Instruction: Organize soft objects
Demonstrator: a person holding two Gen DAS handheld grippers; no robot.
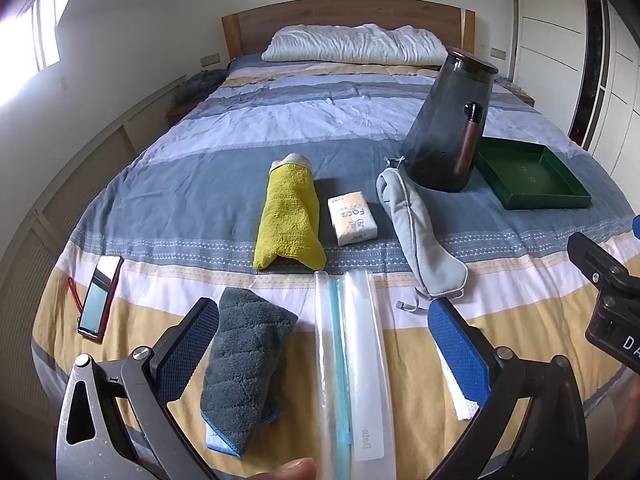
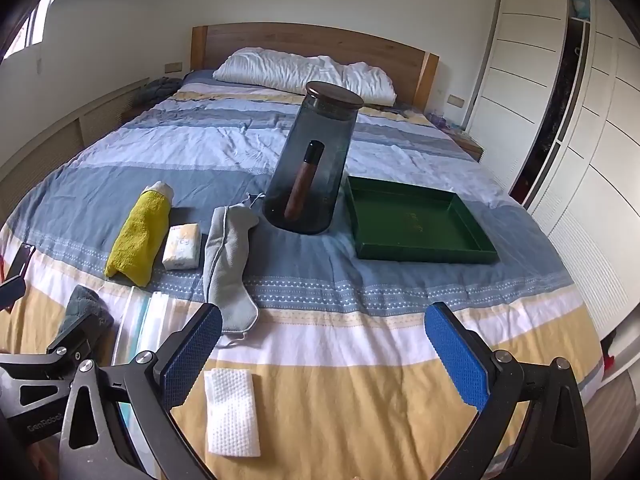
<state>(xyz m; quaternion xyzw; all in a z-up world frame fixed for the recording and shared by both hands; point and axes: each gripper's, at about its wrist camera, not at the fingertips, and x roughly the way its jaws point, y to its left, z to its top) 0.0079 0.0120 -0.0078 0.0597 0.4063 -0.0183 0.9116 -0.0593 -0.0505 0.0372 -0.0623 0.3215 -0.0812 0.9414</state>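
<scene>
Two grippers, both with jaws spread wide and holding nothing.

Left gripper (image 1: 320, 340), lower centre of the left wrist view: its blue-padded fingers (image 1: 460, 352) stand either side of a dark grey rolled towel (image 1: 244, 368) and a clear zip bag (image 1: 352, 360), touching neither. The right gripper's body shows at the right edge of that view.

Right gripper (image 2: 324, 348), lower centre of the right wrist view: jaws above bare bedspread (image 2: 360, 380). A white folded tissue (image 2: 230, 412) lies just inside the left finger.

Soft items, lying on the bed in a row across mid frame:
- Yellow rolled towel (image 1: 288, 216), centre, white end pointing up frame.
- Tissue pack (image 1: 352, 218), just right of the yellow towel.
- Grey eye mask (image 1: 416, 232), right of the pack, lying diagonally, its cord trailing at the lower end.

Other items:
- Smoked glass jar (image 1: 448, 128) with dark lid, upper right, upright, a brown tube inside; its base just beside the mask's upper end.
- Green tray (image 2: 416, 224), right of the jar, empty.
- Phone (image 1: 100, 296), left edge, on the bedspread.
- White pillow (image 1: 352, 46) against the wooden headboard, top centre.
</scene>
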